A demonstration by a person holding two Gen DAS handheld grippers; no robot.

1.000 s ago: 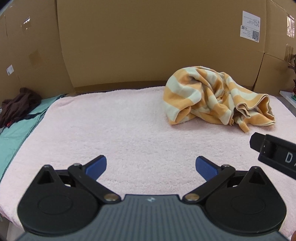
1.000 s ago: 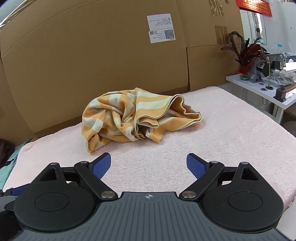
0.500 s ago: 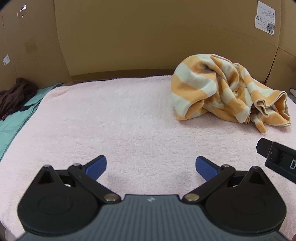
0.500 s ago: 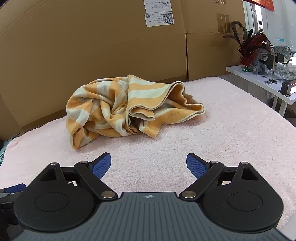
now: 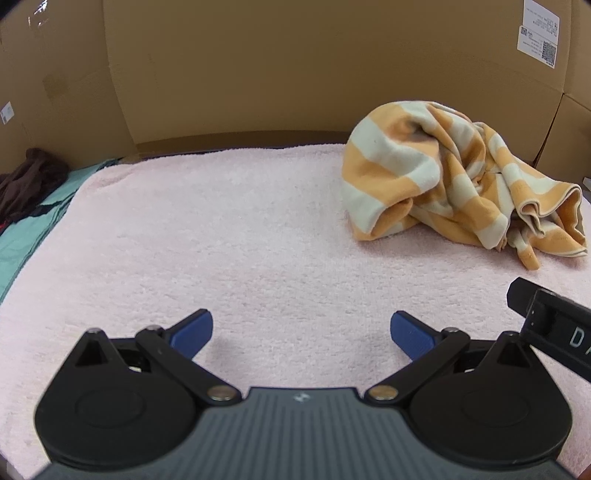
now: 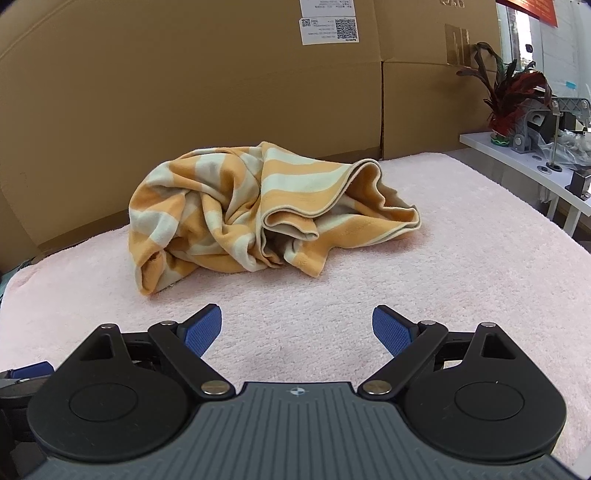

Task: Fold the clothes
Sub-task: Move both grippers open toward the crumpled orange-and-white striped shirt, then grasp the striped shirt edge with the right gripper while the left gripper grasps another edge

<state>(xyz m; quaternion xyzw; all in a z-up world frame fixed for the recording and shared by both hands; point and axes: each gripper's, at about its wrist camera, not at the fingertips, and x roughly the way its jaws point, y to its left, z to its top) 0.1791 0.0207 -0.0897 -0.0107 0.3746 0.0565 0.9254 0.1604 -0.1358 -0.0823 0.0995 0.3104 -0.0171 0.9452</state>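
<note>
A crumpled garment of orange and cream striped fabric point(image 6: 258, 218) is seen in the middle of the right wrist view, and in the upper right of the left wrist view point(image 5: 454, 192). It lies in a loose heap on a pink terry cloth cover point(image 6: 461, 266), near the far edge of it, and one open hem is turned toward the right camera.

The right gripper point(image 6: 297, 326) is held at the bottom of its view, above the pink cover and apart from the garment. Its blue-padded fingers point(image 6: 203, 328) are spread wide and nothing is held between them. The left gripper point(image 5: 301, 330) is shown in the same way at the bottom of its own view, with the jaws wide apart and empty.

Behind the cover, a wall of brown cardboard point(image 5: 295, 66) is placed, with a white printed label point(image 6: 328, 26) on it. A dark brown cloth point(image 5: 29, 177) on a teal sheet point(image 5: 33, 229) is seen at the left edge of the left view. A red-leaved plant point(image 6: 513, 92) on a white shelf point(image 6: 517, 158) is visible at the upper right of the right view.
</note>
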